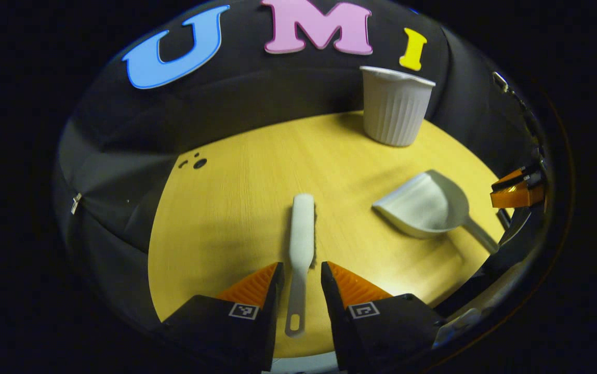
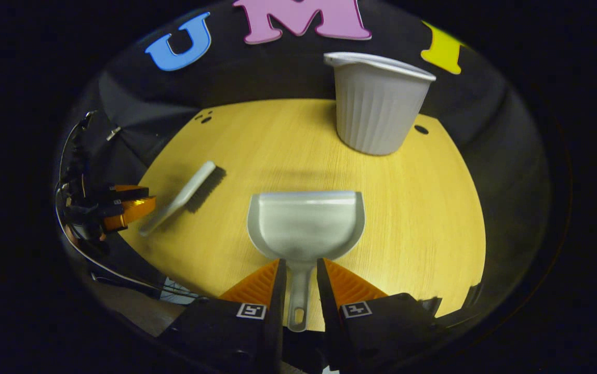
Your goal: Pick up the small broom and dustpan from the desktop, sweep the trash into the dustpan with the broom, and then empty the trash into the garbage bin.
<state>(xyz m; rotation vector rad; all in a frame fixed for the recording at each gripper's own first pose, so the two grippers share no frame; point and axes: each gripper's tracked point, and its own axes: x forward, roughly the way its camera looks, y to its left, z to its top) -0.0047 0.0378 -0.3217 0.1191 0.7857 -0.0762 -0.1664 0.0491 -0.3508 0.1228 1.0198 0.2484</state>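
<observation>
Left gripper view: left hand-held gripper [image 1: 302, 275] sits low over the yellow wooden bench [image 1: 236, 208], fingers spread either side of the small broom [image 1: 301, 244] handle, gaps visible on both sides, so released, not gripping. Broom lies flat on the bench, white, handle end with hang hole toward 6 o'clock, brush head toward 12, dark bristles along its right edge. Dustpan [image 1: 425, 205] lies at about 3 o'clock from the broom, well apart, grey scoop mouth facing 10 o'clock, handle running toward 4 o'clock. Garbage bin [image 1: 395, 106], white ribbed, stands upright at 1 o'clock near the bench's far edge. The other gripper's fingers show at the far 3 o'clock edge beside the dustpan handle end. A few small dark holes [image 1: 197, 162] in the bench at 10 o'clock. Right gripper view: right hand-held gripper [image 2: 299, 278] straddles the dustpan [image 2: 306, 223] handle, fingers close on both sides; contact cannot be told, grip state unclear. Dustpan flat on the bench [image 2: 423, 208], mouth toward 12 o'clock. Garbage bin [image 2: 379, 101] upright at 1 o'clock beyond the dustpan, apart from it. Broom [image 2: 186, 196] at 9 o'clock, lying diagonal, handle end toward 7 o'clock, next to the left gripper's fingers [image 2: 129, 208] at the bench edge.
</observation>
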